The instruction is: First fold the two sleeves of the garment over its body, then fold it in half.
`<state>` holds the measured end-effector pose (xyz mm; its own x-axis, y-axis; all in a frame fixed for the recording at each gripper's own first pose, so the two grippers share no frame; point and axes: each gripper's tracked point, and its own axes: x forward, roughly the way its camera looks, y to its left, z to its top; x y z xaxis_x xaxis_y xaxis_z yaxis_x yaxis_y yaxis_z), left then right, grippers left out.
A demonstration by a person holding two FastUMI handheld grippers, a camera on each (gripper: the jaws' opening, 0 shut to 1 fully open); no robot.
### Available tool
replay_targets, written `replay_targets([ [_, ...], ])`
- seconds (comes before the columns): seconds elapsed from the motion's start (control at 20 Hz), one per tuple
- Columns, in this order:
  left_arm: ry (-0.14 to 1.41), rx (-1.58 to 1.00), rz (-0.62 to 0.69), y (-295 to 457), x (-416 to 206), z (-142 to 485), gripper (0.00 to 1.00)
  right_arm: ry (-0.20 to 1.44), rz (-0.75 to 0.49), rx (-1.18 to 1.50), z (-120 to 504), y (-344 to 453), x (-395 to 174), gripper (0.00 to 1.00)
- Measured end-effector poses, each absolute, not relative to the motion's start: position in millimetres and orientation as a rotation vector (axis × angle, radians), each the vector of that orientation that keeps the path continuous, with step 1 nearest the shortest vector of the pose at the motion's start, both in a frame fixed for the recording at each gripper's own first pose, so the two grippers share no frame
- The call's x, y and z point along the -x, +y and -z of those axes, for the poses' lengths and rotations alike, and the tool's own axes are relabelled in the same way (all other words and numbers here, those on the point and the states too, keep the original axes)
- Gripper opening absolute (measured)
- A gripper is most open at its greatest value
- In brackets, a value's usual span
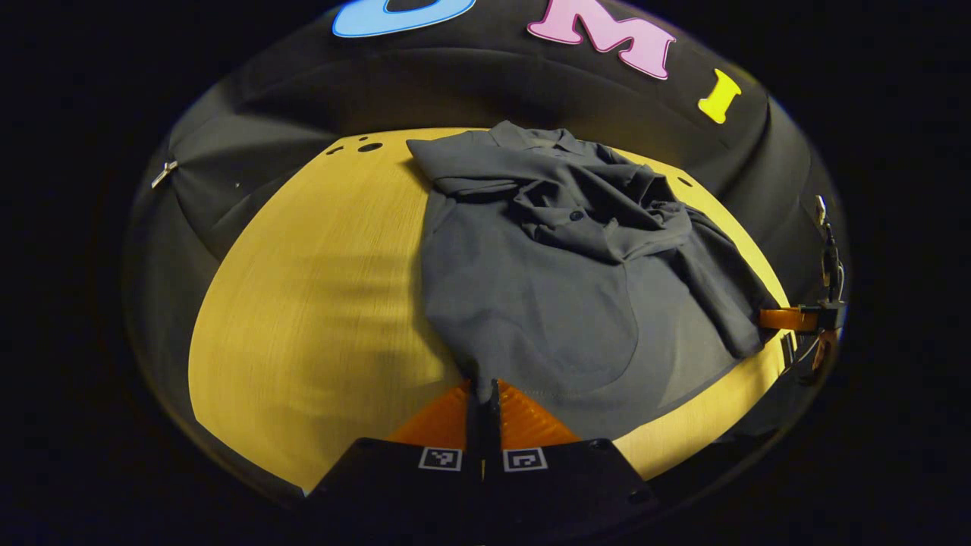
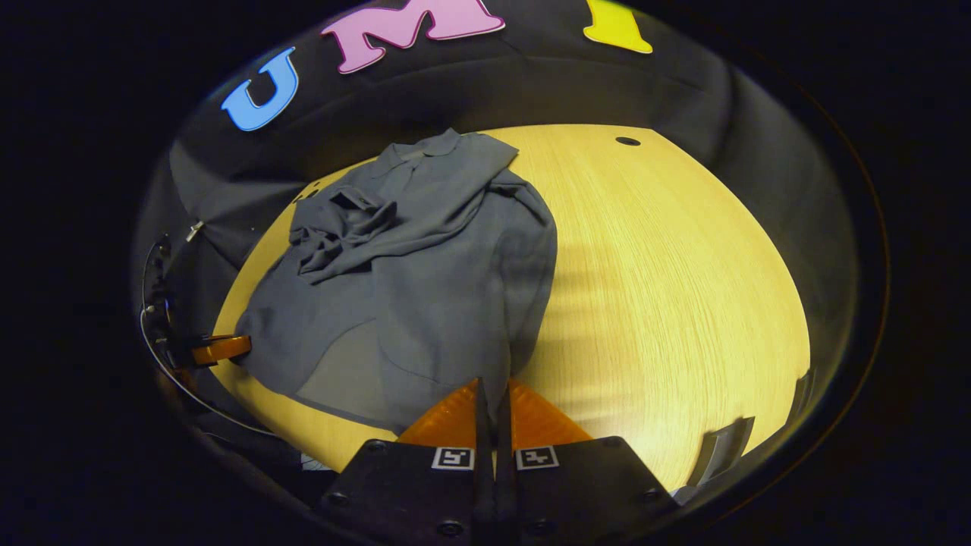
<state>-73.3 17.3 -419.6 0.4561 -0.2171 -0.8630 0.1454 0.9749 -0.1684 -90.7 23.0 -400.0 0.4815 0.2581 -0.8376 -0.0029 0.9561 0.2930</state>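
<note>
The shirt point(image 1: 546, 303) lies on the worktop point(image 1: 318, 303), grey, collar point(image 1: 531, 138) at twelve o'clock in my left gripper view, hem toward me at six. Both sleeves are bunched over the chest in a rumpled heap around one o'clock of the middle. My left hand-held gripper point(image 1: 485, 390) is pinched tight on the hem's corner, both fingers pressing the cloth, which rises a little into them. In the right gripper view the shirt point(image 2: 410, 288) sits at ten to eleven o'clock of the frame's middle, its hem running down to six, and my right hand-held gripper point(image 2: 493, 394) is clamped on the other hem corner, fingers closed with the fabric between them. Each hand-held gripper turns up in the other's view: the right one at three o'clock on the worktop's edge, the left one at nine. Bare wood worktop point(image 2: 683, 288) spreads off to three o'clock.
</note>
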Motion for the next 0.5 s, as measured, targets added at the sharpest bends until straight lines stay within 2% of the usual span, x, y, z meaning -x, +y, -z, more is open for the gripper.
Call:
replay_targets([
  [0.25, 1.146, 0.141, 0.241, 31, 112, 409, 0.06, 1.106, -0.16, -0.319, 383, 18, 96, 0.05],
  [0.5, 1.125, 0.124, 0.227, 44, 135, 380, 0.06, 1.122, -0.205, -0.328, 370, 31, 102, 0.05],
])
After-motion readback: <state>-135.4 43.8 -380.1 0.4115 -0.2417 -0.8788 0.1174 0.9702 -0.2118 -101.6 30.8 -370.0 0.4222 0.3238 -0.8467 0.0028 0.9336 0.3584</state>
